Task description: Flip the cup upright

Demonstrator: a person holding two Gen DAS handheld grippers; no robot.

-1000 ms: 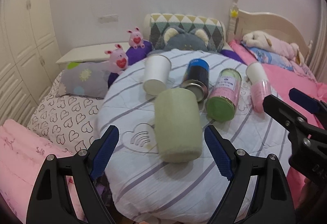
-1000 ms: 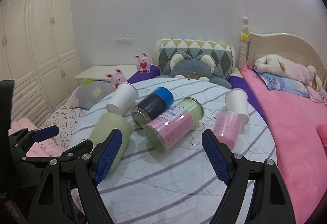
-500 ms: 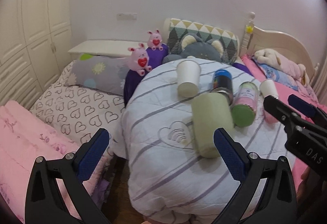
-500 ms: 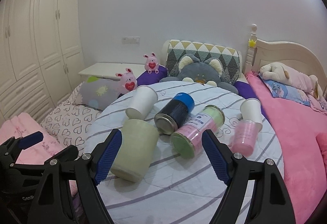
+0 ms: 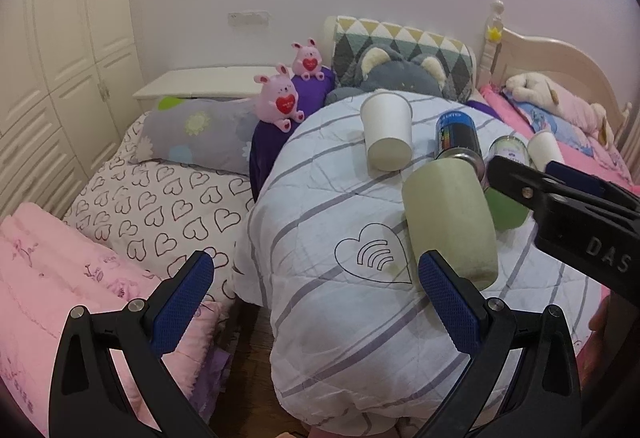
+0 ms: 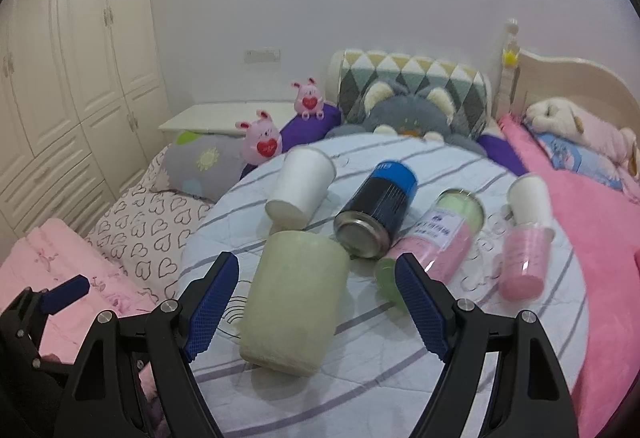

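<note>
A pale green cup (image 6: 294, 298) lies on its side on the round quilt-covered table (image 6: 400, 378), its base toward me. It also shows in the left wrist view (image 5: 450, 222). My right gripper (image 6: 316, 308) is open, its blue pads either side of the cup, apart from it. My left gripper (image 5: 316, 300) is open and empty, off the table's left edge, with the cup beside its right pad. A white paper cup (image 6: 300, 190), a second white cup (image 6: 530, 200) and a pink cup (image 6: 524, 262) also lie on their sides.
A dark blue can (image 6: 378, 212) and a pink and green canister (image 6: 434, 242) lie beside the green cup. Pink bedding (image 5: 60, 278) and a heart-print sheet (image 5: 160, 206) lie left of the table. Plush toys (image 5: 280, 100) and pillows sit behind.
My left gripper has pulled back and left, away from the green cup. My right gripper has shifted left so the green cup now lies between its pads.
</note>
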